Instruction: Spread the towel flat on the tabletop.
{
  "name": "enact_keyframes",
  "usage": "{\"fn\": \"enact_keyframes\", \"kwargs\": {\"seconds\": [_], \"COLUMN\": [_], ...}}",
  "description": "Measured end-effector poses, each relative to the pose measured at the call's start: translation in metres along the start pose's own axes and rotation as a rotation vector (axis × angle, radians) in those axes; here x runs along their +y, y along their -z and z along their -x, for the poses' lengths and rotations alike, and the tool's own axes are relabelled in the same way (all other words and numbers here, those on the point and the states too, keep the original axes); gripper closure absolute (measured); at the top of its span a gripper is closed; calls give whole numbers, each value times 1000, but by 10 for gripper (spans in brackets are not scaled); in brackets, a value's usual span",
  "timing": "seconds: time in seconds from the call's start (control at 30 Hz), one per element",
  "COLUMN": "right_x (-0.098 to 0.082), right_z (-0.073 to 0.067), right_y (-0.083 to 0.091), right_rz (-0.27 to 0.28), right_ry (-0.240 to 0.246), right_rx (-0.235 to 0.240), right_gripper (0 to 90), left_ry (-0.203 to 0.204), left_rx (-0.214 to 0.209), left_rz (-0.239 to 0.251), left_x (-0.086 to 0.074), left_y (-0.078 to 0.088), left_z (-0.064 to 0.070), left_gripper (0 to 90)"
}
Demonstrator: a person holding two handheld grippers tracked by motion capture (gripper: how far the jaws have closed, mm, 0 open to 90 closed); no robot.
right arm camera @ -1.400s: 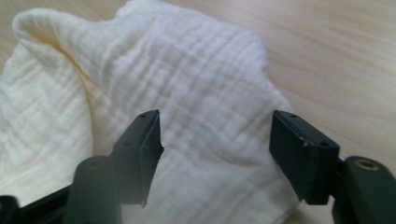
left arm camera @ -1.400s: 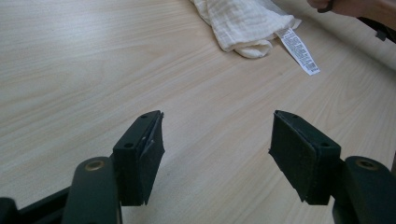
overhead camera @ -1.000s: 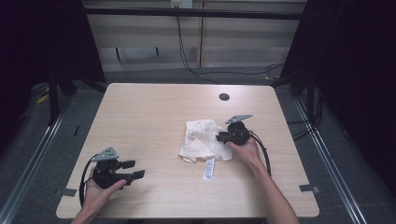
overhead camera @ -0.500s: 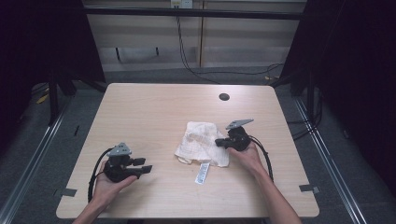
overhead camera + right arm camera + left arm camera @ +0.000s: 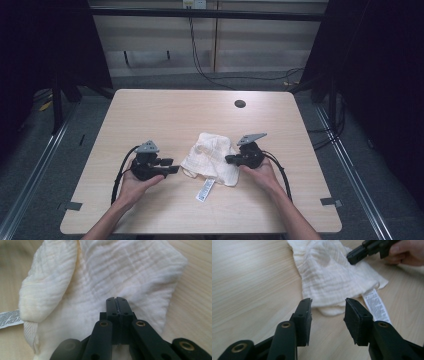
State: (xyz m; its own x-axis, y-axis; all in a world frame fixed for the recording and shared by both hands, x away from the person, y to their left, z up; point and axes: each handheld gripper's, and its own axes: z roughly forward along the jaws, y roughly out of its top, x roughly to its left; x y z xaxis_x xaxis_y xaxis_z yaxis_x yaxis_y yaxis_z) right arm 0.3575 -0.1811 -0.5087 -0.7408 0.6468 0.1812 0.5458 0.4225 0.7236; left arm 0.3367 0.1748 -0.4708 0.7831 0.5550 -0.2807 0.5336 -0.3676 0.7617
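Cloth [image 5: 210, 157] lying crumpled mid-desk [image 5: 165, 115], care label [image 5: 205, 190] sticking out at near edge. Right hand-held gripper [image 5: 116, 299] clamping shut on cloth's right side. Left hand-held gripper [image 5: 327, 312] half open, jaws just been closing, nothing between pads yet, cloth corner just ahead. Risks I'm watching: left pads closing short and pinching air or label only; right grip catching one thin layer, fabric slipping out if pulled; cloth bunching instead of spreading.
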Motion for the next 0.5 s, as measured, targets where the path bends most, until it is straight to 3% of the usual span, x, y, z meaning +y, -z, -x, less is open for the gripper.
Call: {"fn": "enact_keyframes", "kwargs": {"seconds": [0.1,0.17,0.27,0.37,0.4,0.43,0.47,0.5], "right_x": [-2,-2,-1,-2,-2,-4,-4,-4], "right_z": [-2,-3,-7,-11,-12,-13,-13,-14], "right_y": [0,0,1,1,1,1,1,1], "right_rz": [7,0,-12,-15,-12,-6,-6,-2], "right_ry": [-22,-23,-3,12,12,8,8,6], "right_rx": [17,19,23,24,27,32,32,36], "right_gripper": [900,900,900,900,900,900,900,900], "left_ry": [-42,-37,-77,-31,-48,-69,-75,-80], "left_rx": [13,-23,2,-7,-15,8,-1,-19], "left_rz": [-8,-8,-40,-38,-61,-82,-98,-104], "left_x": [7,9,12,11,10,8,6,5], "left_y": [-7,-13,-25,-37,-40,-43,-45,-47], "left_z": [3,4,5,-2,-2,0,0,0], "left_gripper": [597,618,636,571,571,613,613,731]}}
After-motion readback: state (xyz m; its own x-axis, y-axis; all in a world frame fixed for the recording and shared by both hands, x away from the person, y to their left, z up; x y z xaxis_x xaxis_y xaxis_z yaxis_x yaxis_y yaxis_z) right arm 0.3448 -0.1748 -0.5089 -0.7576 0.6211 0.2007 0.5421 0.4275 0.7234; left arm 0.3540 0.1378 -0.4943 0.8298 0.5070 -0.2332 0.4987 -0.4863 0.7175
